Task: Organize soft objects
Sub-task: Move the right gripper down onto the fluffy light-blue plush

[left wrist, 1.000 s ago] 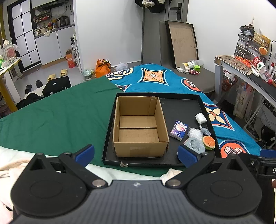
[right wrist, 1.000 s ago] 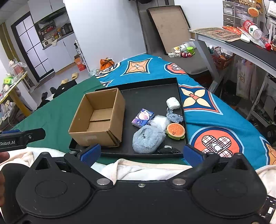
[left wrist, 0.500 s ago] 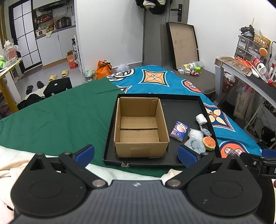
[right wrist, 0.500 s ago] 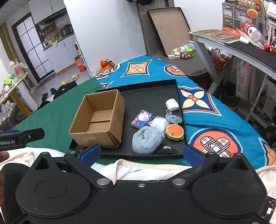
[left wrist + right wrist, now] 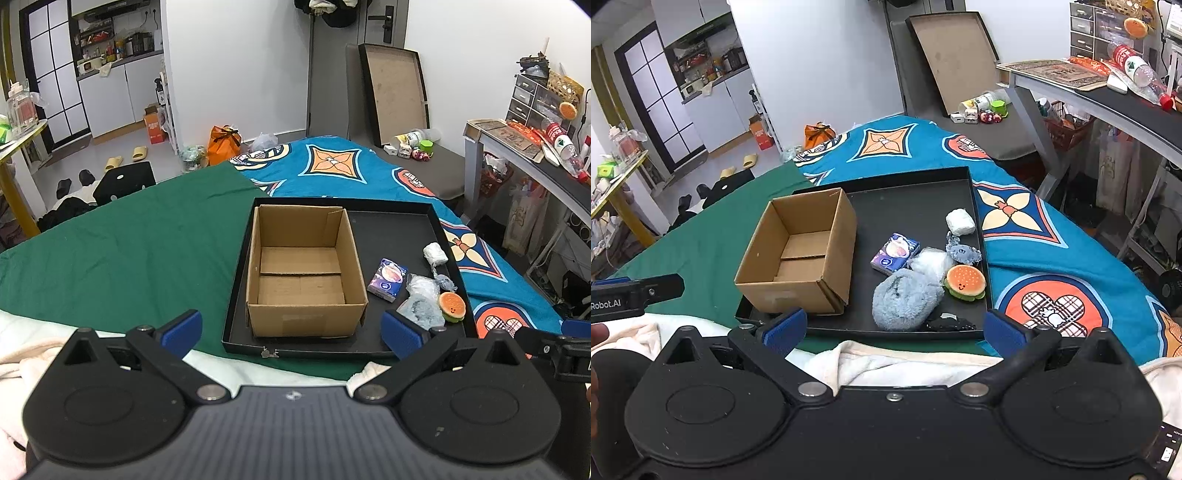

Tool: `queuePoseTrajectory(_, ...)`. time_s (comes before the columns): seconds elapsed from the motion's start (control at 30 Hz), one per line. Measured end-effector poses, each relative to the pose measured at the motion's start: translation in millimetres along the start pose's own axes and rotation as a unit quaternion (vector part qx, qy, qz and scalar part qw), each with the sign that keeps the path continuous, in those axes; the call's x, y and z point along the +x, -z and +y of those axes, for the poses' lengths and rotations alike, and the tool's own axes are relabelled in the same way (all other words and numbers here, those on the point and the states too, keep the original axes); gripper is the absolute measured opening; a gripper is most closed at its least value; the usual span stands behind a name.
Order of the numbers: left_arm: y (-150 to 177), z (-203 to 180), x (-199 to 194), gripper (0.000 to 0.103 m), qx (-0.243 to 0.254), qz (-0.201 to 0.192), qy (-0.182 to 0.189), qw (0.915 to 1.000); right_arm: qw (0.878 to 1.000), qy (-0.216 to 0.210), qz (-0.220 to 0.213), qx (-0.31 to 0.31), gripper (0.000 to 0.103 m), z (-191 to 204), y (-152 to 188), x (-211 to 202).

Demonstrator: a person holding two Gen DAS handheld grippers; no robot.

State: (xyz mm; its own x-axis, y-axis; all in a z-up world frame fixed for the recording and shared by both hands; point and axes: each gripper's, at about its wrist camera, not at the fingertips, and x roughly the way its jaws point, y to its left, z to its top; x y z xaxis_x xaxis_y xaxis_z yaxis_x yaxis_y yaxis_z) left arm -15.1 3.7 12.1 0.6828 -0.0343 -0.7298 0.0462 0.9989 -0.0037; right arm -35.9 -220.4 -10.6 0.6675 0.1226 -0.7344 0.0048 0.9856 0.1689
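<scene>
1. Left wrist view: the left gripper (image 5: pixel 291 330) has its 2 blue pads wide apart and nothing is between them. It hangs above the near edge of the bed, over a white blanket (image 5: pixel 229 373).
2. A black tray (image 5: pixel 402 236) lies on the bed, partly on a green sheet (image 5: pixel 122 251) and partly on a blue patterned cover (image 5: pixel 332 170).
3. A cardboard box (image 5: pixel 304 273) stands open in the left part of the tray, and its inside is bare.
4. To the right of the box lie the soft things: a purple tissue pack (image 5: pixel 388 279), a white roll (image 5: pixel 435 254), a clear plastic bag (image 5: pixel 421 284), a small grey toy (image 5: pixel 445 282), a grey fluffy toy (image 5: pixel 421 312) and a burger toy (image 5: pixel 451 306). The burger toy is just beside the right wall of the tray.
5. Right wrist view: the right gripper (image 5: pixel 894 328) is also spread wide and holds nothing. It hangs near the near edge of the tray (image 5: pixel 916 199).
6. The box (image 5: pixel 801 258) is at the left. The grey fluffy toy (image 5: pixel 905 299) is the nearest soft thing, and it touches the plastic bag (image 5: pixel 929 260).
7. The burger toy (image 5: pixel 964 282) lies right of the fluffy toy. The tissue pack (image 5: pixel 894 254) lies between the box and the small grey toy (image 5: pixel 962 252). The white roll (image 5: pixel 960 222) is the farthest.
8. A small black thing (image 5: pixel 951 324) lies at the near edge of the tray; I cannot tell what it is.
</scene>
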Motion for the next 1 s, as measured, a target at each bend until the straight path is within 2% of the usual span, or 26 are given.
queuePoseTrajectory(0.33, -4, 0, 22, 0.102, -0.002, 0.013, -0.003, 0.9999, 1.0, 0.004, 0.014, 0.006, 0.103, -4, -5, 17)
queuePoseTrajectory(0.5, -5, 5, 34, 0.102, -0.011, 0.017, -0.006, 0.9998, 0.999, -0.026, 0.017, 0.014, 0.103, -9, -7, 24)
queuePoseTrajectory(1.0, -1, 21, 76, 0.101, -0.028, 0.035, -0.021, 0.9988, 0.997, -0.035, 0.052, 0.043, 0.103, -19, -9, 72)
